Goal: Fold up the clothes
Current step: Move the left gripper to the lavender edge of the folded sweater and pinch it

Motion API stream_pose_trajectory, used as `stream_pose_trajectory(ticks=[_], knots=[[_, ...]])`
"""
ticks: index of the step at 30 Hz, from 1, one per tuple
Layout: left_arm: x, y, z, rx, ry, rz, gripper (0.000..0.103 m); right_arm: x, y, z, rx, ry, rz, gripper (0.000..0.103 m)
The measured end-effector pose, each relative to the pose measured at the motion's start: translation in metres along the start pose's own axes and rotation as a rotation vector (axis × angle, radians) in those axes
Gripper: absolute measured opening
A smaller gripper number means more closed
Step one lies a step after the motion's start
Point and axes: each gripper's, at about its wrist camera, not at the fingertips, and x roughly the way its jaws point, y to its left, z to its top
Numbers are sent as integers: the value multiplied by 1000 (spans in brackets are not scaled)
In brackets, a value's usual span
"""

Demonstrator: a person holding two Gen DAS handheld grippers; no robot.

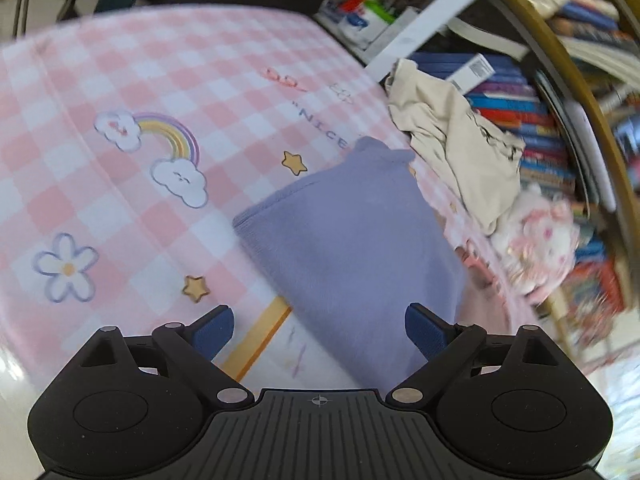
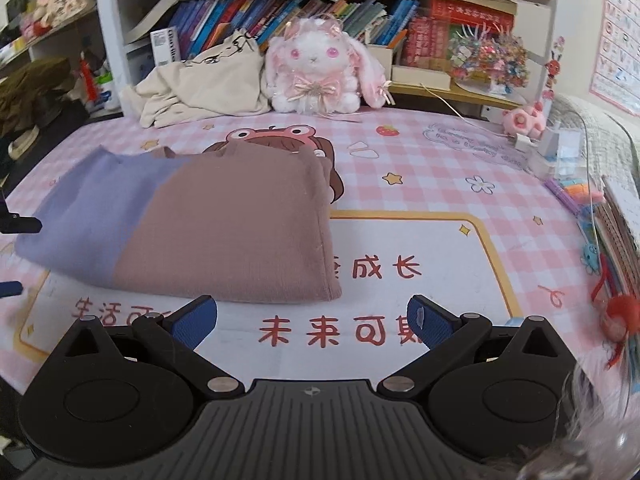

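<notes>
Folded garment (image 2: 180, 224) in purple and brown lying on the pink checked counter (image 2: 440, 184) toward its left edge, right gripper (image 2: 314, 322) hovering just in front of it with jaws standing wide and gripping nothing, left gripper (image 1: 320, 334) hanging over its purple end, jaws likewise wide, cream clothes (image 2: 208, 84) and plush rabbit (image 2: 316, 68) sitting at the far edge.

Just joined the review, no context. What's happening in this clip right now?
A person with a handheld tool in each hand is folding clothes on a pink checked table mat. A two-tone purple and brown garment lies folded on the mat. Both the left tool and right tool are open, holding nothing, just short of it. A crumpled cream garment waits at the back beside a plush bunny.
</notes>
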Motion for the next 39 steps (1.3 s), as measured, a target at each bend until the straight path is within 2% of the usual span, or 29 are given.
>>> stream_pose_trajectory(ticks=[4, 11, 15, 19, 21, 23, 24, 26, 29, 33, 35, 39], knots=[[13, 5, 9, -65, 25, -44, 92, 5, 8, 0, 25, 21, 6, 100], [23, 14, 27, -137, 23, -100, 90, 14, 26, 5, 10, 39, -18, 100], [29, 16, 37, -162, 30, -113, 90, 20, 31, 8, 14, 51, -35, 99], [34, 19, 45, -188, 28, -125, 89, 26, 36, 12, 18, 63, -52, 90], [35, 24, 48, -210, 26, -128, 81, 28, 38, 13, 20, 69, -61, 89], [37, 29, 52, -233, 24, -131, 64, 31, 40, 15, 22, 74, -69, 89], [38, 33, 53, -252, 26, -132, 59, 31, 40, 15, 23, 74, -72, 89], [40, 41, 56, -292, 31, -134, 40, 32, 40, 15, 29, 76, -76, 89], [44, 53, 60, -356, 52, -141, 24, 34, 41, 15, 35, 90, -78, 89], [47, 63, 62, -424, 77, -164, 21, 36, 44, 16, 21, 97, -78, 89], [46, 57, 63, -382, 70, -158, 16, 36, 47, 17, 11, 91, -76, 89], [33, 18, 66, -99, 17, -194, 16, 37, 48, 17, 11, 90, -71, 89]])
